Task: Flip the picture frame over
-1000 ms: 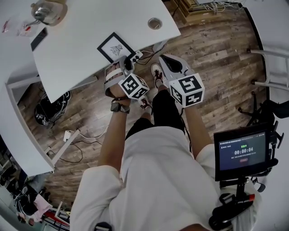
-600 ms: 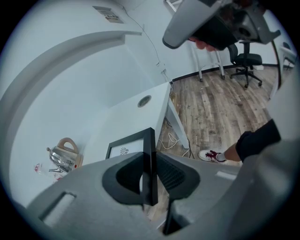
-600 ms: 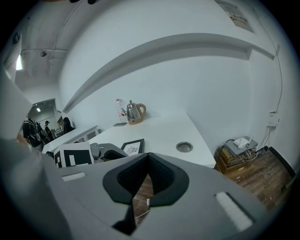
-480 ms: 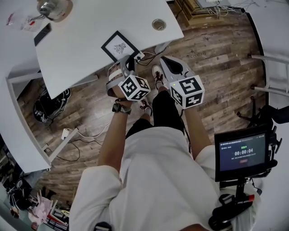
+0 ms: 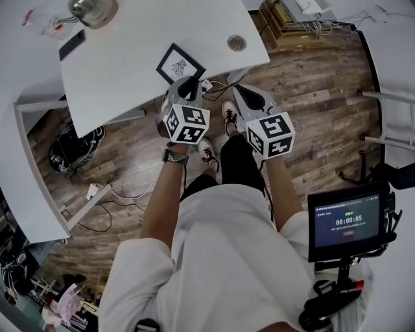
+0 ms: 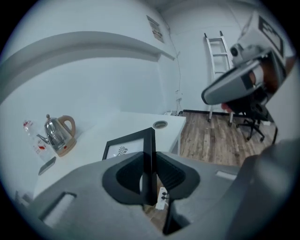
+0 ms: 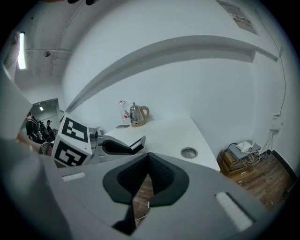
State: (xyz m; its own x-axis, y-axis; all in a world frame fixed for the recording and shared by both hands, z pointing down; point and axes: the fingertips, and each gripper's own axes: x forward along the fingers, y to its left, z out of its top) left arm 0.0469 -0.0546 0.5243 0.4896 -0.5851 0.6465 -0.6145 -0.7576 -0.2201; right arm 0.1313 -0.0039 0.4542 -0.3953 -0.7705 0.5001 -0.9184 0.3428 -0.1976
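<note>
The black picture frame with a white print lies near the front edge of the white table. My left gripper is shut on the frame's near edge; its jaws have just been closing on it. In the left gripper view the frame's edge stands upright between the pads, and its print faces left. My right gripper hovers beside it over the floor, shut and holding nothing. From the right gripper view, the left gripper lifts the tilted frame.
A kettle and a dark phone sit at the table's far side, with a round cable hole near its right corner. A power strip lies on the wood floor below. A screen on a stand is at my right.
My left gripper has risen and rolled, and it tips the frame's near edge up off the table. The right gripper has stayed put.
</note>
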